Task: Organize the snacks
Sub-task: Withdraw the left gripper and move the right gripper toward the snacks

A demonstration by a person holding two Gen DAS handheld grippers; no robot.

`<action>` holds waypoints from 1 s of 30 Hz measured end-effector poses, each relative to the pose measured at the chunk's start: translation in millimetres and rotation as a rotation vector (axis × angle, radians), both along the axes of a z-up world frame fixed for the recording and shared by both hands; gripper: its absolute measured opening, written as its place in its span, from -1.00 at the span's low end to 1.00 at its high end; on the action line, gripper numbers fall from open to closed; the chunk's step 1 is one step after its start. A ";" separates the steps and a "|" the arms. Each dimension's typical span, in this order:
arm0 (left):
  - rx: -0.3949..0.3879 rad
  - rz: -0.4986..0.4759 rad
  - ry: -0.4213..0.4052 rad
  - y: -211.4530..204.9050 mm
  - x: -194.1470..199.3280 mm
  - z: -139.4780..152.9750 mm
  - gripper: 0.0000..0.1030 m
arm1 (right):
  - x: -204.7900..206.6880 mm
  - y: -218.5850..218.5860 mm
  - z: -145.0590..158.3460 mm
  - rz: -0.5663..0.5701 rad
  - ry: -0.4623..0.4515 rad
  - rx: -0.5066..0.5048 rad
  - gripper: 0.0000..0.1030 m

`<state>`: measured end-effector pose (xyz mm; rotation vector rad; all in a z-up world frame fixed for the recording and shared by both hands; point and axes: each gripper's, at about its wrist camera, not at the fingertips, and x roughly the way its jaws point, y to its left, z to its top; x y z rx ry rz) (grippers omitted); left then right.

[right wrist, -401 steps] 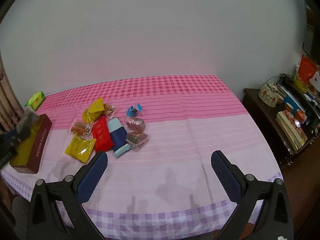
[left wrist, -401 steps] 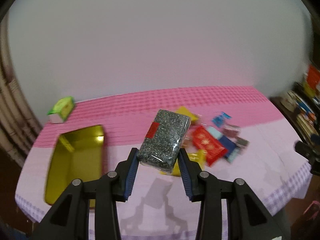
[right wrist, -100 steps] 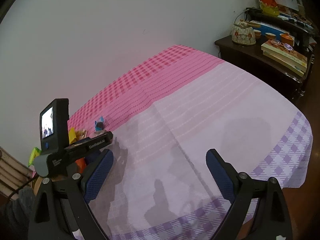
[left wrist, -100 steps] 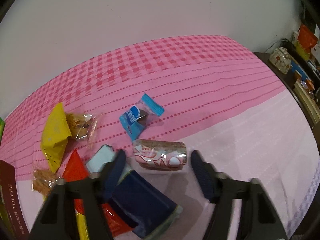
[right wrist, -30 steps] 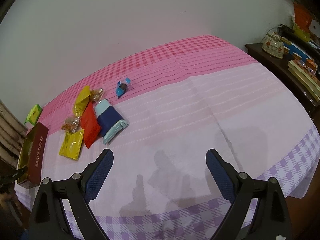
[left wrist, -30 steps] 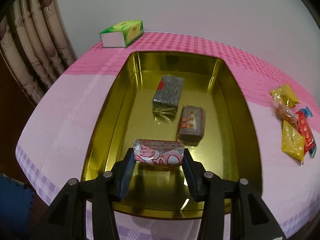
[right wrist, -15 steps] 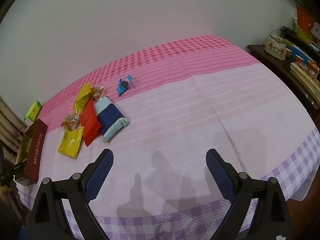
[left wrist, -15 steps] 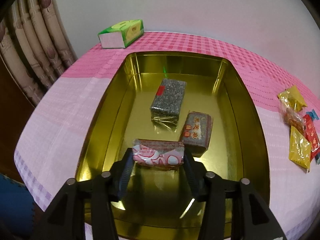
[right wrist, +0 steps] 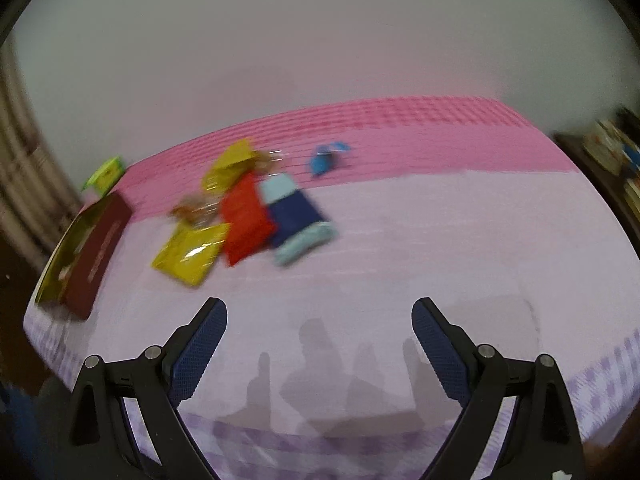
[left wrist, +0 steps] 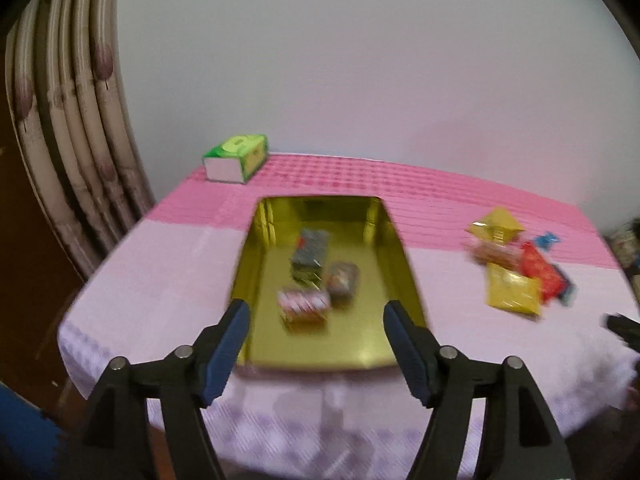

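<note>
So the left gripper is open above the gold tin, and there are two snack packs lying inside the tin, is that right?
Not quite. The left wrist view shows three packs in the gold tin: a grey pack, a brown pack and a pink-and-white pack. The left gripper is indeed open above it.

Pink-clothed table (left wrist: 168, 264), gold tin (left wrist: 404, 280), green tissue box (left wrist: 236, 157), loose snack packets (right wrist: 244, 212) beside the tin

Left gripper (left wrist: 316, 332): jaws spread wide, nothing between them, above the near end of the gold tin (left wrist: 404, 264). Inside the tin: pink-and-white wrapped snack (left wrist: 305, 303) nearest, brown packet (left wrist: 342, 280) beside it, grey speckled packet (left wrist: 310, 254) behind. Loose snack pile (left wrist: 516, 268) on the surface to the right. Green box (left wrist: 236, 157) at far left corner. View blurred.
</note>
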<state>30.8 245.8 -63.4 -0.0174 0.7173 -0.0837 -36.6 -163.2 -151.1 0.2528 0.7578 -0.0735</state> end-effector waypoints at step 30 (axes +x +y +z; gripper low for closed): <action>-0.190 0.149 -0.141 37.7 -97.6 13.7 0.39 | 115.3 78.7 -3.0 0.222 0.087 -0.224 0.59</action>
